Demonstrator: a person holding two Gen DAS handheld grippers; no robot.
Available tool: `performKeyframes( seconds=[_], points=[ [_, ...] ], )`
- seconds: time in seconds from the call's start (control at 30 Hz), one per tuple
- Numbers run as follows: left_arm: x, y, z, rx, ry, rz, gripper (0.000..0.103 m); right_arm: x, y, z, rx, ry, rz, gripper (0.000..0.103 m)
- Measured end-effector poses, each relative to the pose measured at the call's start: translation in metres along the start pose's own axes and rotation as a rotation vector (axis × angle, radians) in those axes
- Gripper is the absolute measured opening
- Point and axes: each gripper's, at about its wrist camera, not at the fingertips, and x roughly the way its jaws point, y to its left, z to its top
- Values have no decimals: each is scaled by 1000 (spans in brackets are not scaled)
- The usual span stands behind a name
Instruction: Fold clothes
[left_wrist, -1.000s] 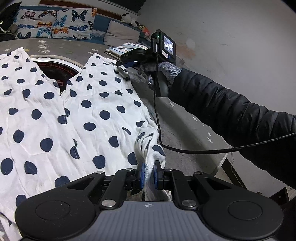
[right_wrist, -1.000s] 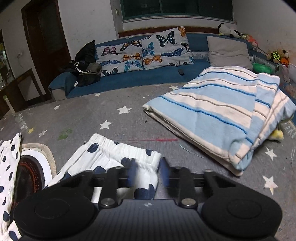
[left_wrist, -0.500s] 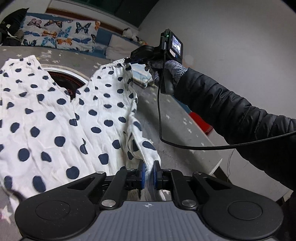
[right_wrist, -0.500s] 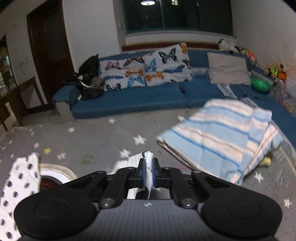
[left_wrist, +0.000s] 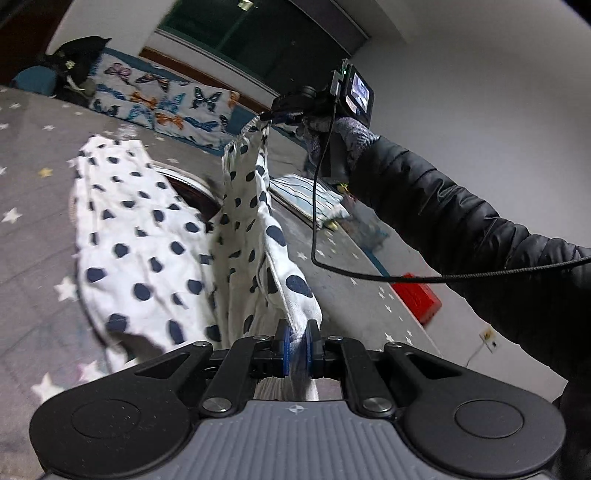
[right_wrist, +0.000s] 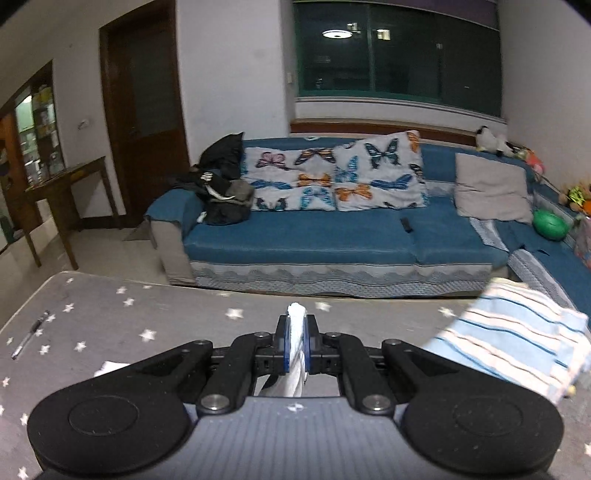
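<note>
Pinching polka-dot trousers (left_wrist: 236, 225): left gripper (left_wrist: 297, 349), right gripper (right_wrist: 295, 345), jaws clamped.

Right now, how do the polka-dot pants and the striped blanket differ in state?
The pants are white with dark dots; the blanket is light blue with stripes. The pants are lifted, pinched by the left hand-held gripper and the right hand-held gripper; the blanket is untouched. The pants hang spread and draped between the grips; the blanket lies folded. Both are over the same grey star-print mat.
</note>
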Motion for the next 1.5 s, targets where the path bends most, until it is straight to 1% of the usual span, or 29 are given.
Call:
performKeyframes(
  seconds=[0.07, 0.27, 0.53, 0.8, 1.0, 1.1, 1.2, 1.33, 1.5],
  points=[
    [-7, 6, -2, -21, -14, 3, 9, 9, 22, 3, -21, 6, 12, 6],
    [-22, 26, -7, -86, -42, 19, 9, 37, 87, -3, -89, 39, 46, 6],
    [-37, 44, -14, -142, -63, 36, 9, 75, 171, -12, -175, 83, 94, 6],
    [-43, 52, -21, -175, -65, 52, 9, 92, 209, -32, -198, 123, 163, 6],
    [-44, 52, -22, -180, -63, 53, 9, 104, 238, -48, -215, 153, 215, 6],
    [-42, 53, -22, -181, -58, 54, 9, 107, 242, -50, -202, 170, 245, 9],
    [-42, 53, -22, -181, -57, 57, 9, 108, 238, -48, -171, 180, 277, 11],
    [-42, 52, -23, -174, -56, 57, 9, 99, 230, -42, -173, 179, 290, 13],
    [-39, 49, -23, -168, -46, 62, 10, 83, 214, -36, -208, 175, 284, 15]
  ],
)
